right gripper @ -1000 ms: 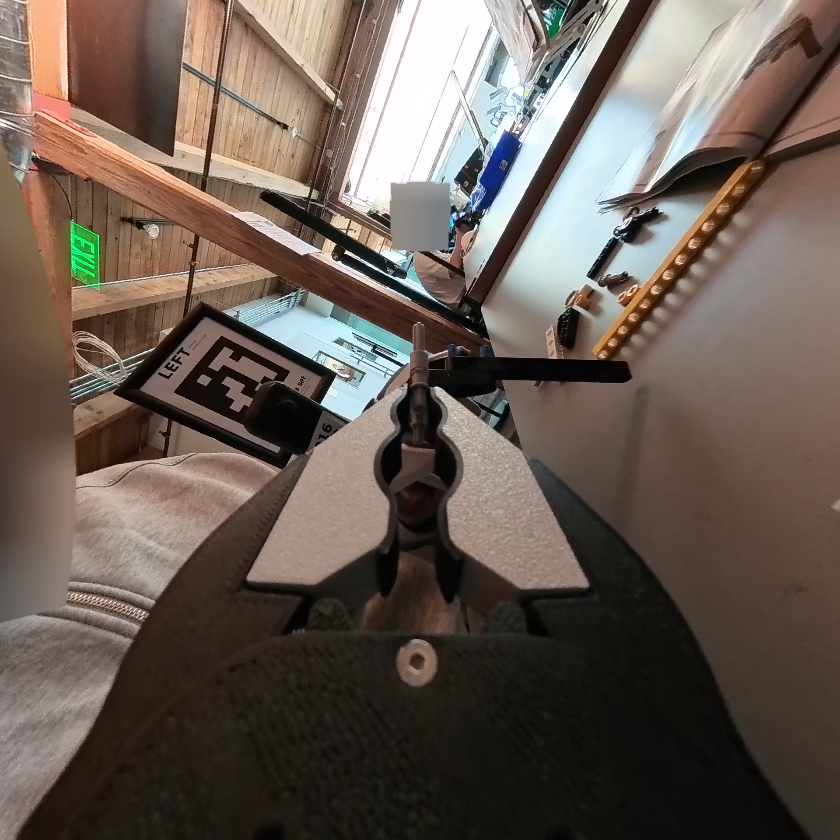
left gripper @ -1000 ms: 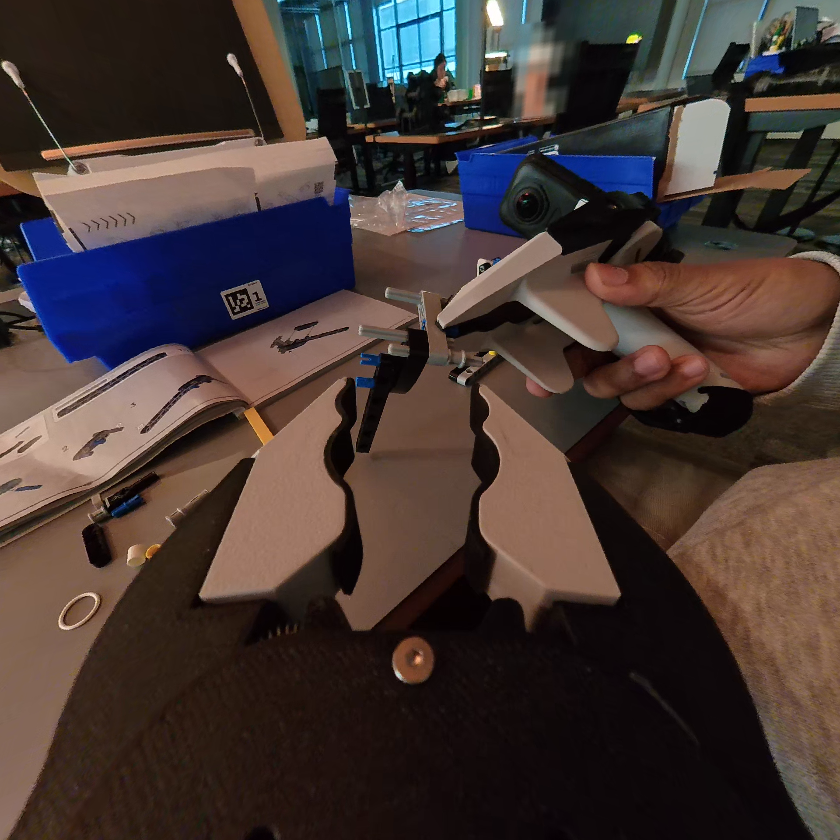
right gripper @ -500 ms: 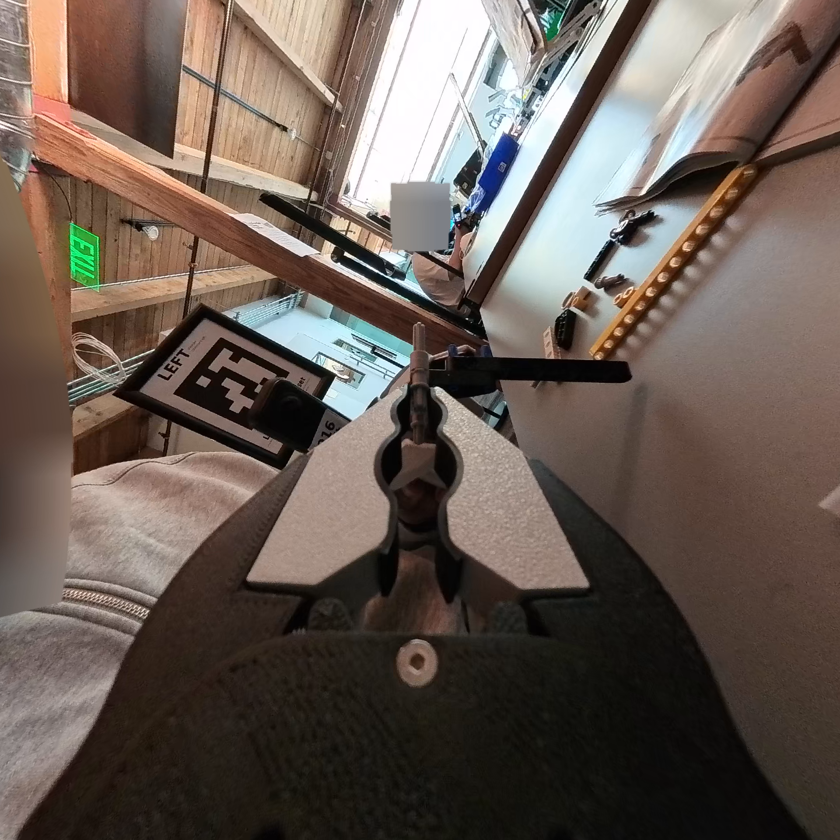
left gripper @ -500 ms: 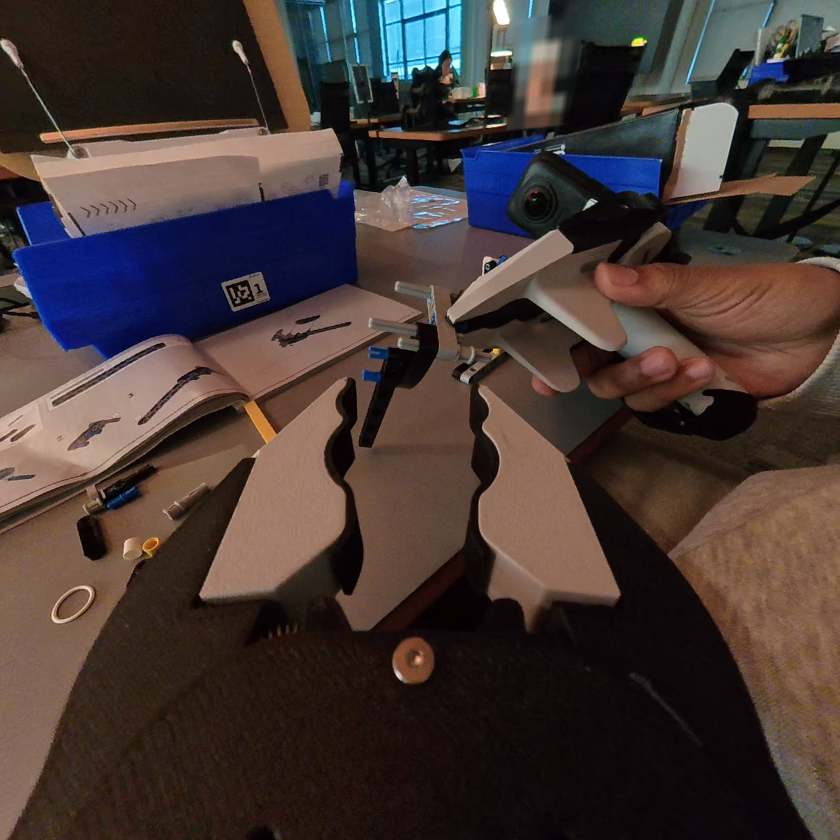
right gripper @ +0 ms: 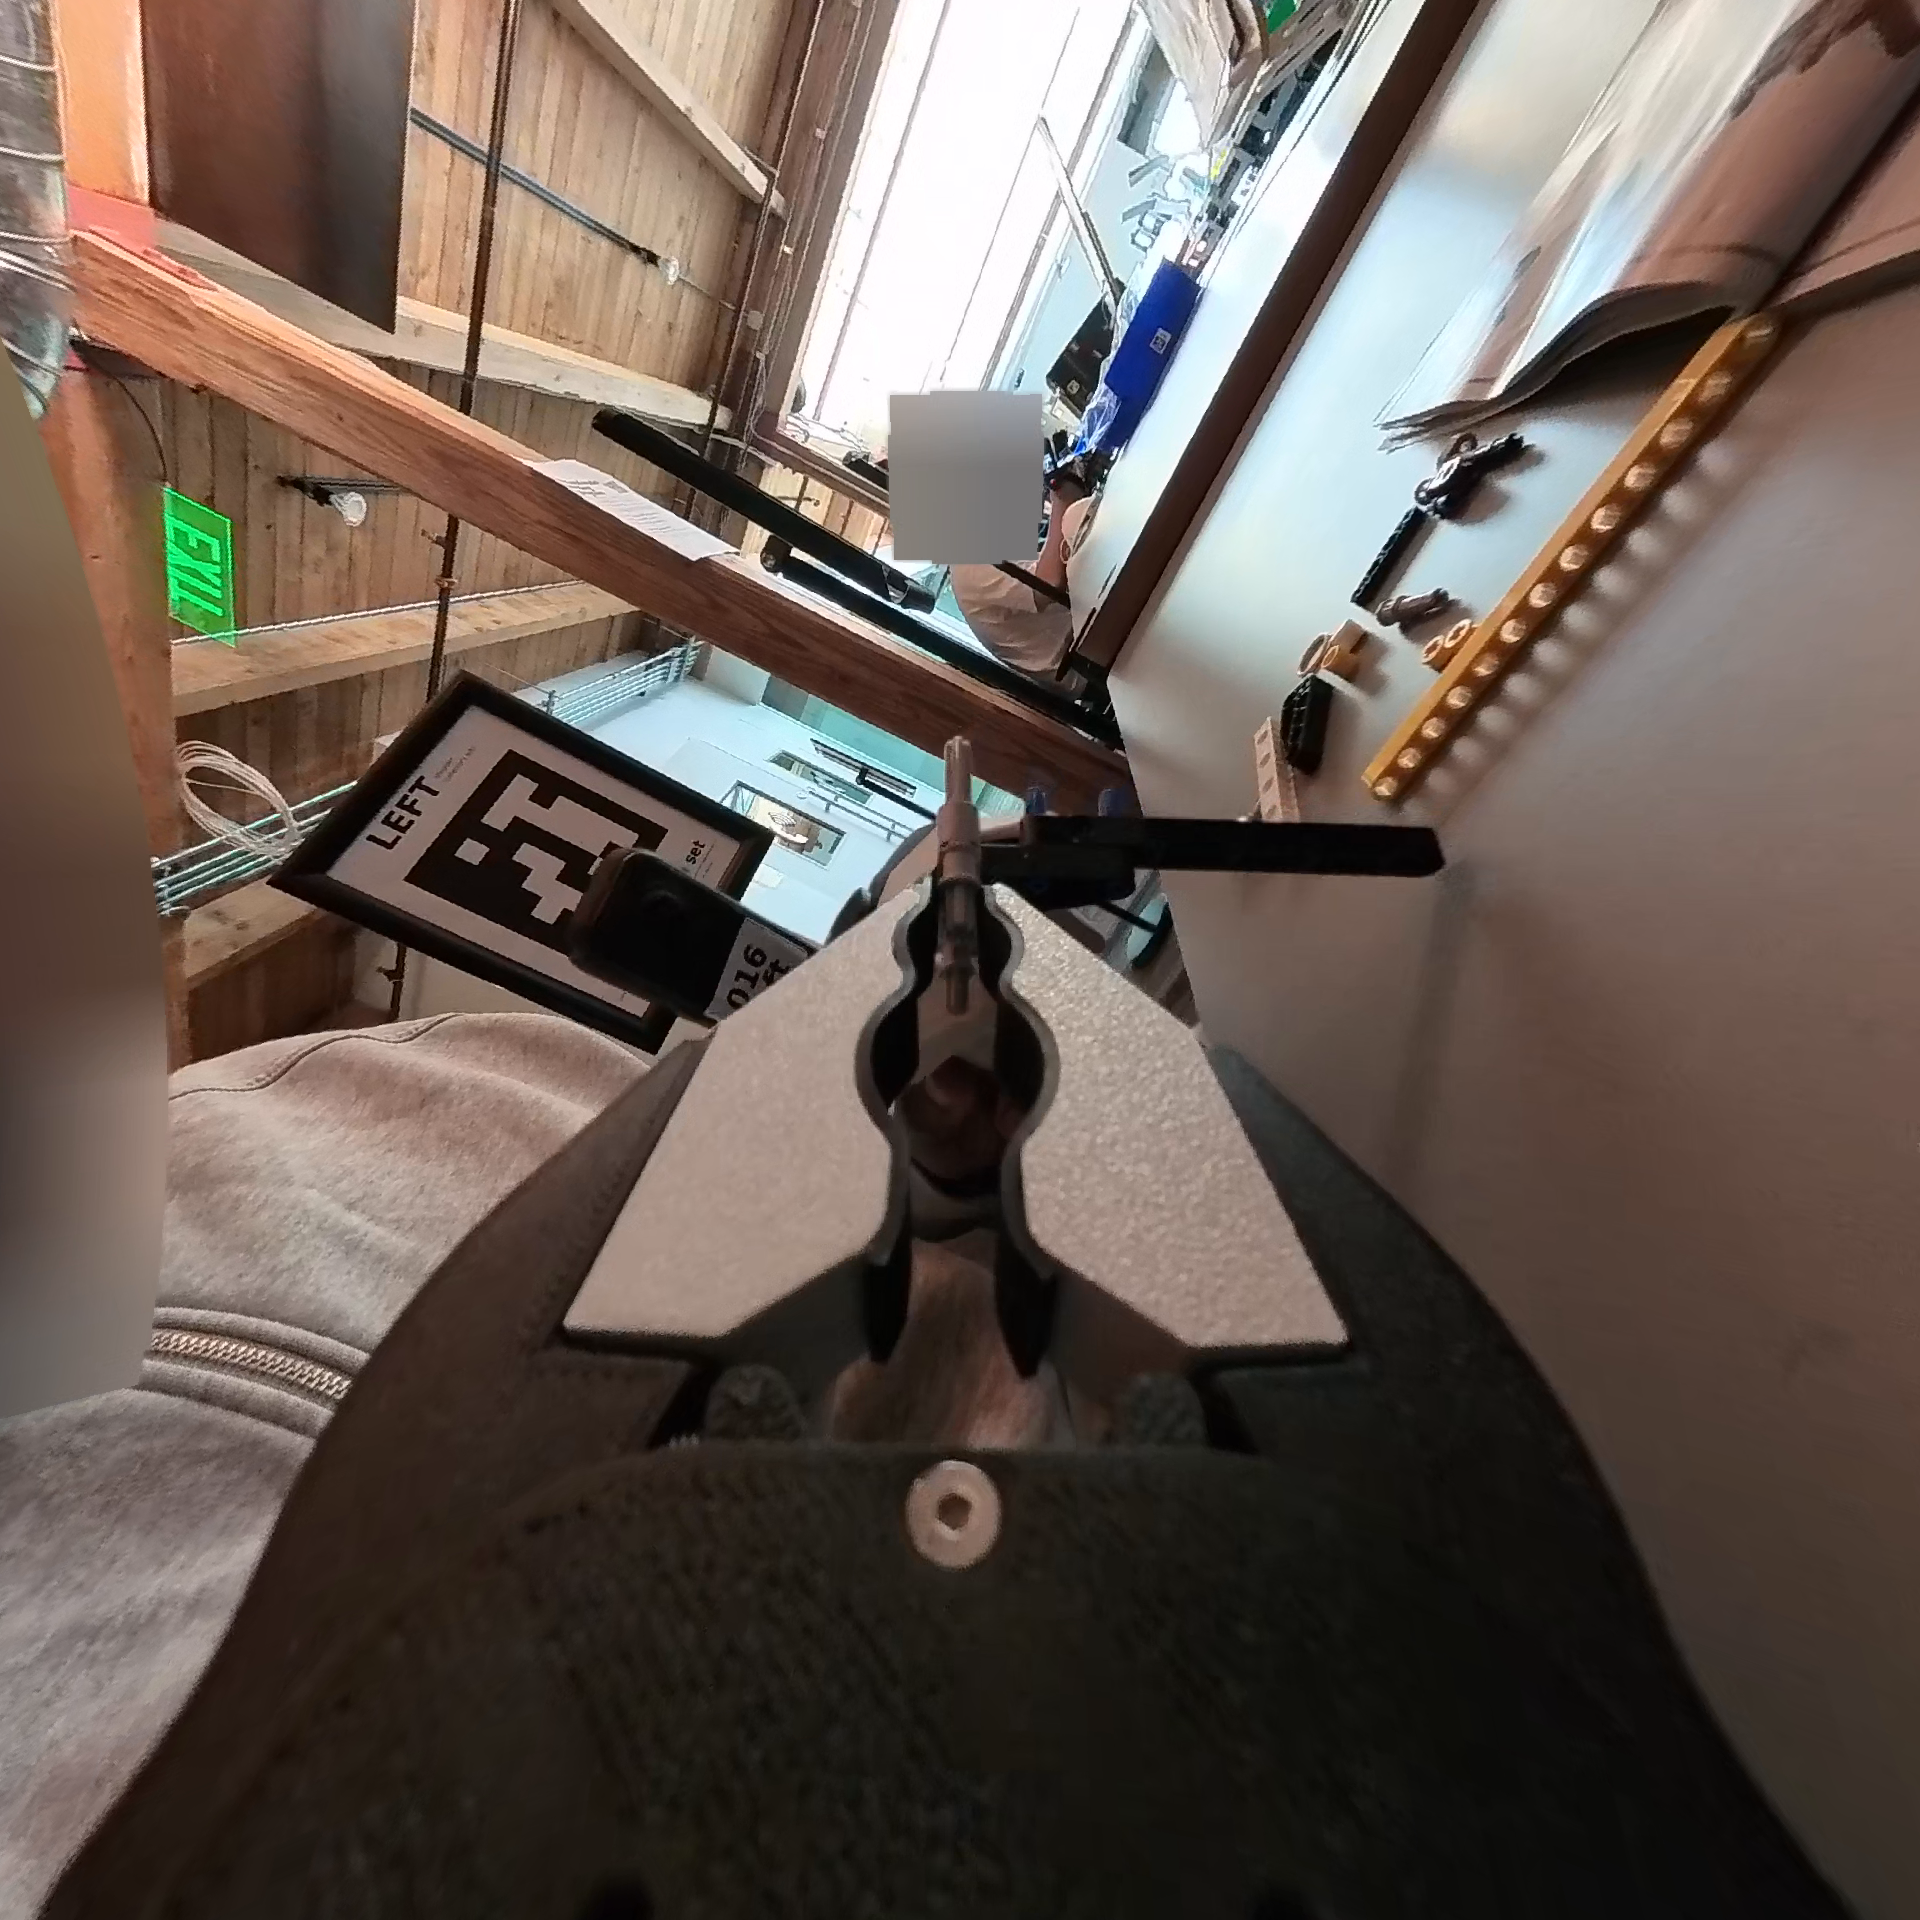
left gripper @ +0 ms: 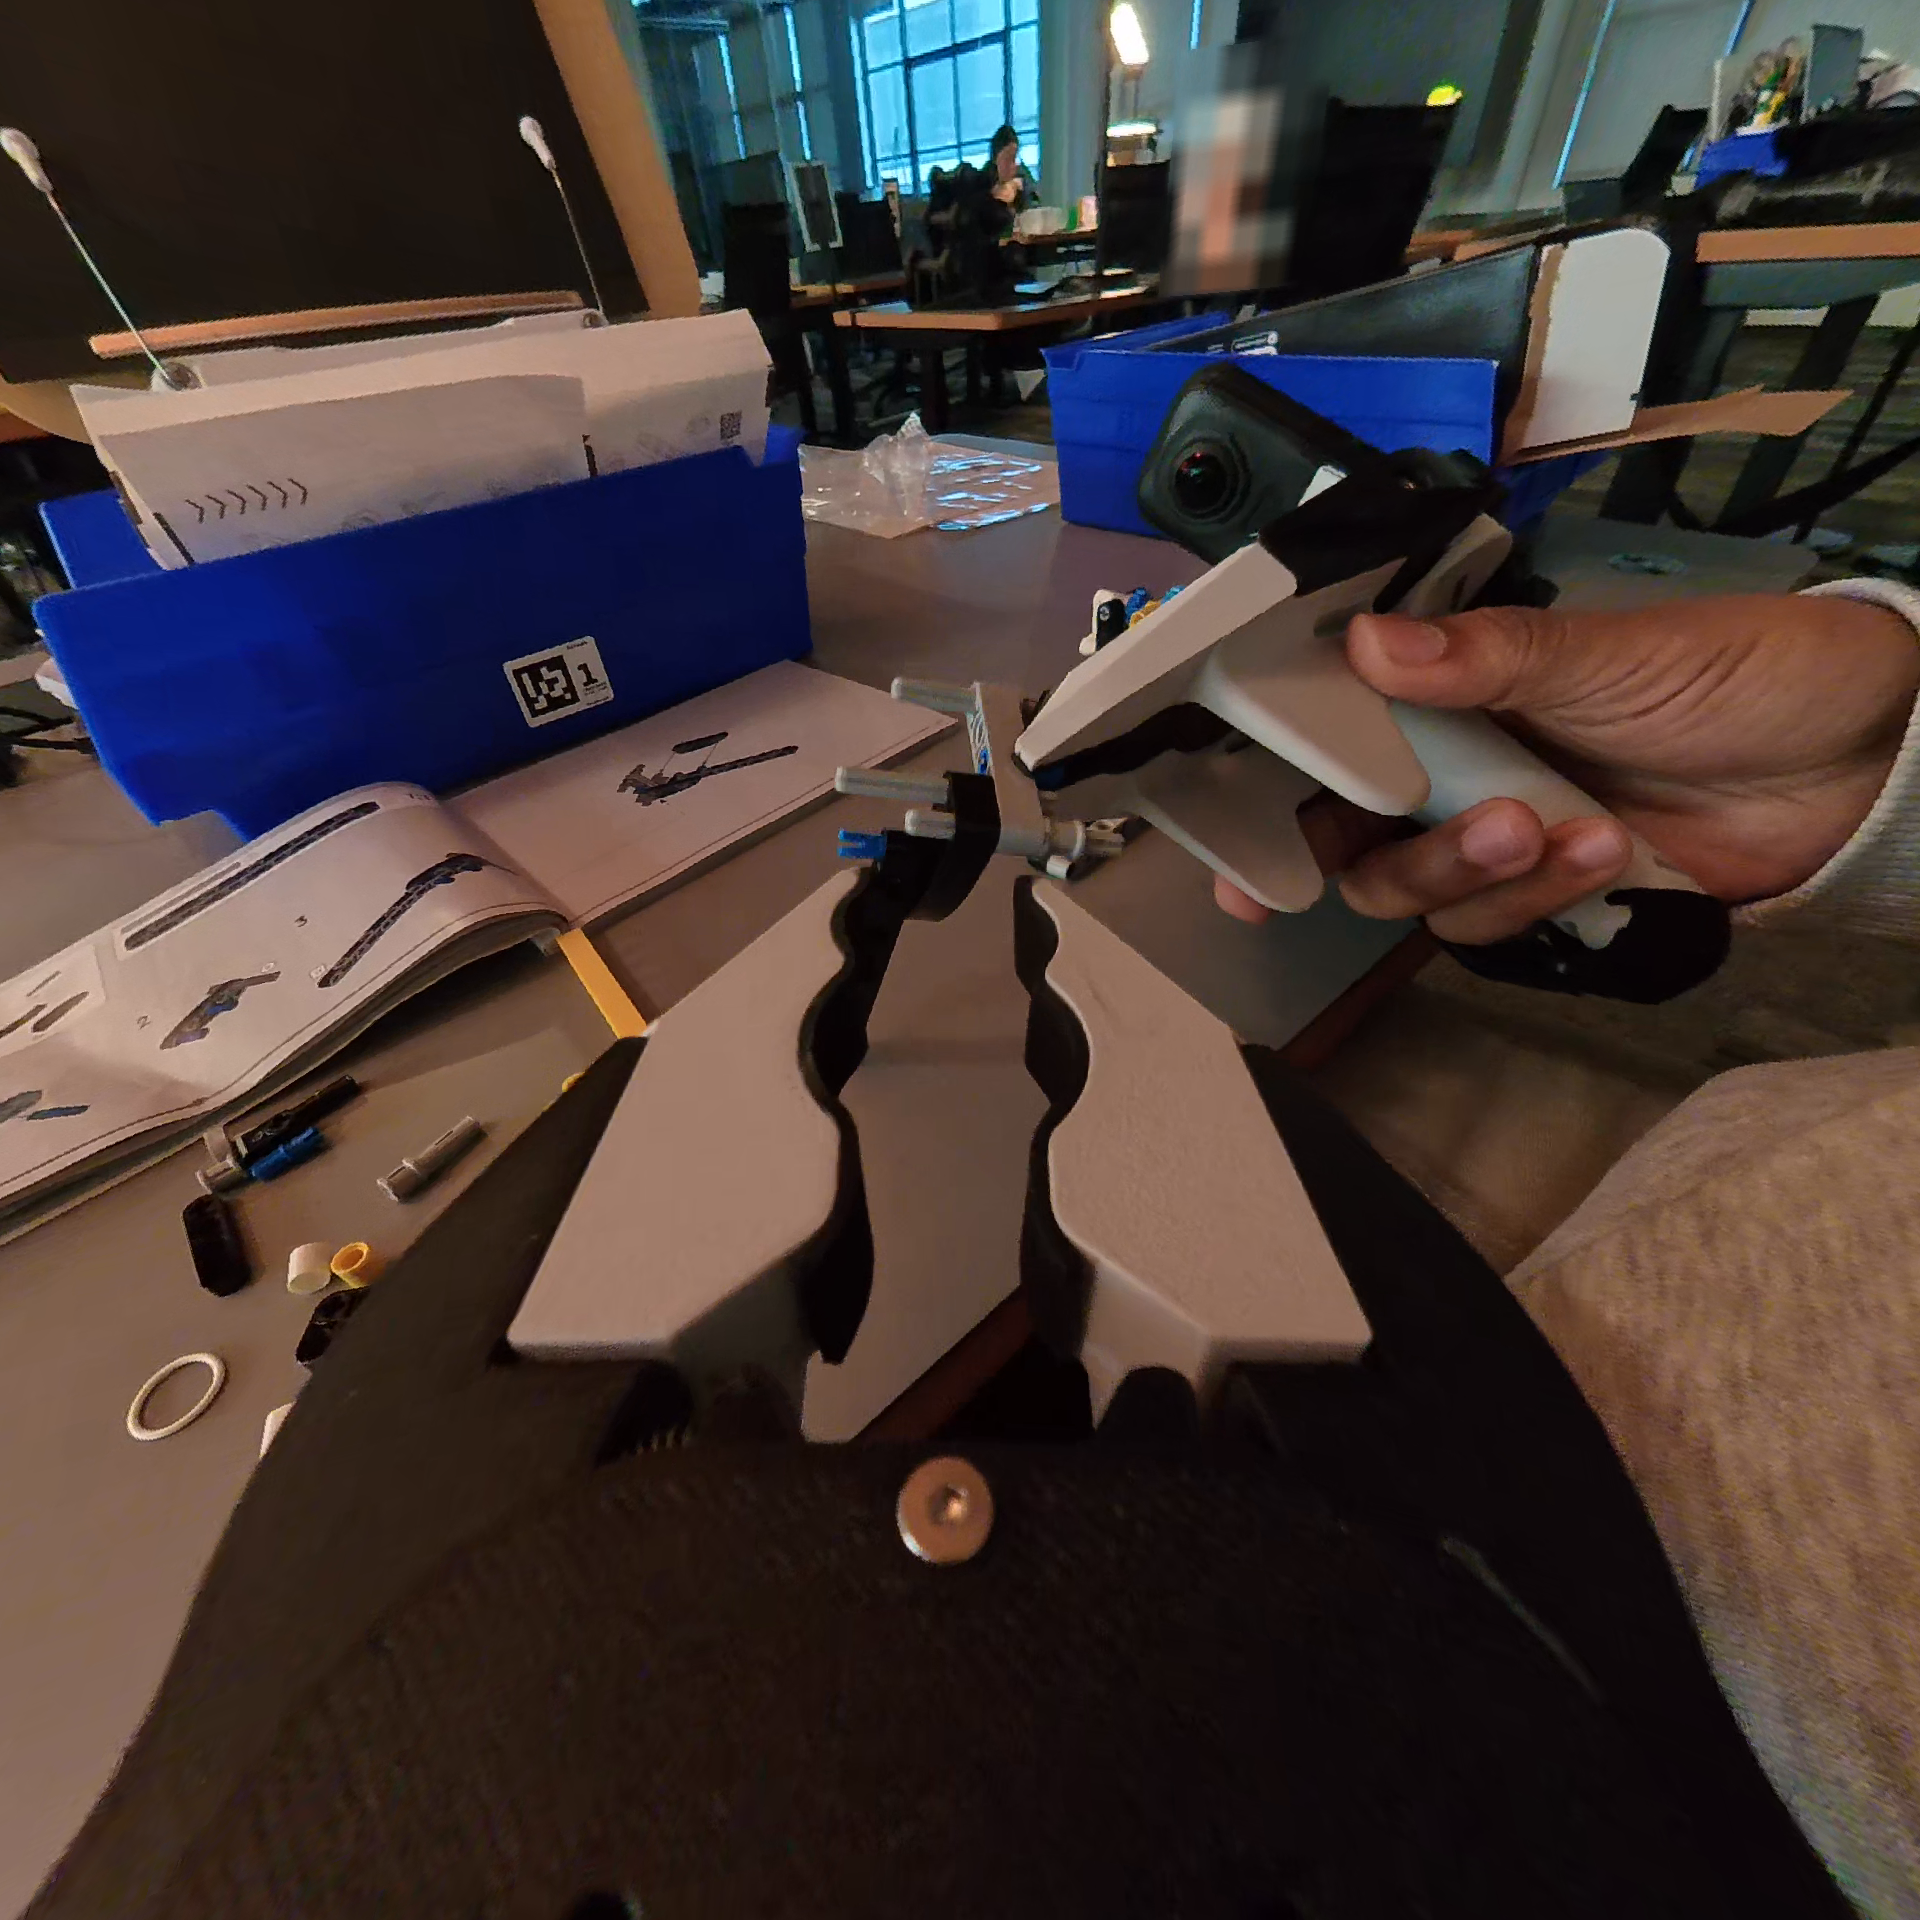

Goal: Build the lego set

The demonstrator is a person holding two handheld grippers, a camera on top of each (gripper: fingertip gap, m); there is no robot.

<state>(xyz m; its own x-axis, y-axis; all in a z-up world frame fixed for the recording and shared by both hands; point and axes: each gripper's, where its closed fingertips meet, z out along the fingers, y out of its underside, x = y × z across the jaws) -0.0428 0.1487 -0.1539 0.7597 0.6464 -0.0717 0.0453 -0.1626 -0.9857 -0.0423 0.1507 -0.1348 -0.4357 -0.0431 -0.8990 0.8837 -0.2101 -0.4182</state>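
Note:
My right gripper (right gripper: pixel 961 904) is shut on a grey axle of the small lego assembly (right gripper: pixel 1049 847). A black beam (right gripper: pixel 1278 844) sticks out sideways from the assembly, which also has blue pins. In the left wrist view a hand holds this gripper (left gripper: pixel 1023 769) at centre right, above the table. The assembly (left gripper: pixel 961 821) shows grey axles, blue pins and the black beam hanging down. My left gripper (left gripper: pixel 940 894) is open with a narrow gap, just below the assembly. The beam's lower end lies between its fingers, close to the left finger (left gripper: pixel 727 1122). I cannot tell if they touch.
An open instruction booklet (left gripper: pixel 312 935) lies on the grey table (left gripper: pixel 83 1455) before a blue bin (left gripper: pixel 416 644) of papers. A long yellow beam (right gripper: pixel 1558 561) lies by the booklet. Small loose parts (left gripper: pixel 281 1143) and a white ring (left gripper: pixel 175 1395) lie at left. A second blue bin (left gripper: pixel 1299 416) stands behind. Left and right tips are no more than a few centimetres apart.
My left gripper's fingers have come closer together and risen toward the assembly, so the black beam now sits between them. The right gripper keeps its hold, almost still.

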